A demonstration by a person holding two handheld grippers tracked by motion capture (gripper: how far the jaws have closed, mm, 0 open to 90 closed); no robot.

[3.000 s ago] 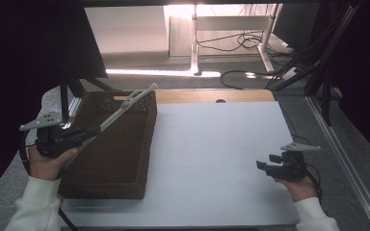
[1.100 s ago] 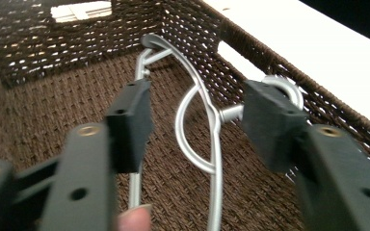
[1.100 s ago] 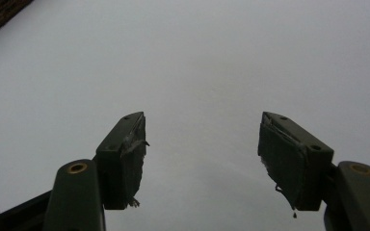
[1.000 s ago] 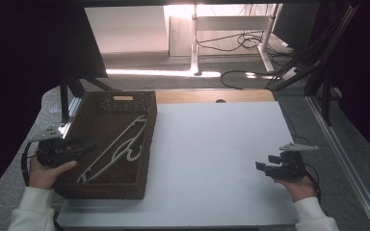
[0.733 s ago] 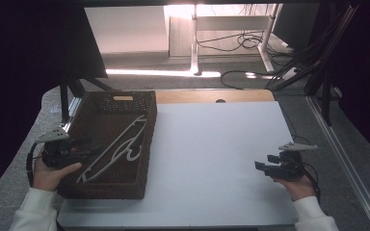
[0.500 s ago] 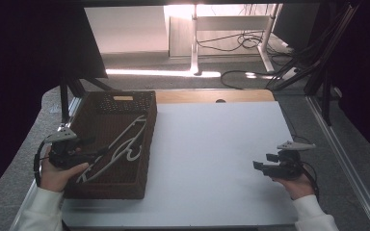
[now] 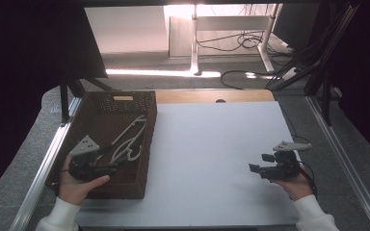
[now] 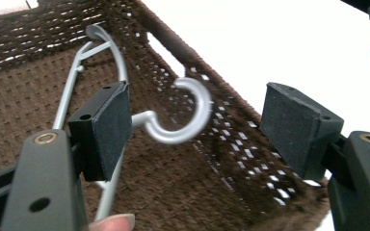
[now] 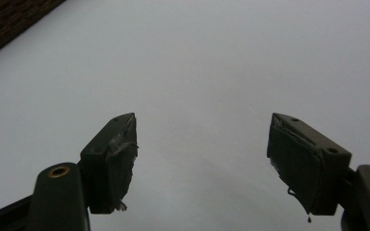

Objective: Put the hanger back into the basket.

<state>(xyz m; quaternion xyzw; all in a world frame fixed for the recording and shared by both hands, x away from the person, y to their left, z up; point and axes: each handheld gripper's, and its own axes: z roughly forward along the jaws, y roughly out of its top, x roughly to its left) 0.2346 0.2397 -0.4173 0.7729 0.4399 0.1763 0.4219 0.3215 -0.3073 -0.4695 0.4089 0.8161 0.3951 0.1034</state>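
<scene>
A white clothes hanger (image 7: 127,137) lies inside the brown woven basket (image 7: 147,144) at the left of the white table (image 7: 212,154). The left gripper (image 7: 107,168) hovers over the basket's near end, its jaws just opened and clear of the hanger. The right gripper (image 7: 256,168) hangs over bare table, well apart.

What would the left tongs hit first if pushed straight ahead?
Probably the hanger's hook, which lies in line between the open left tongs; past it, the basket's wall. Depth is unclear.

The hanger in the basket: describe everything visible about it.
The hanger is pale grey-white, looks like plastic, with thin bars and a curled hook. It lies flat on the floor of the brown woven basket, hook toward the person. The left gripper stands open around the hook, its jaws just having opened, pads not pressing it.
</scene>
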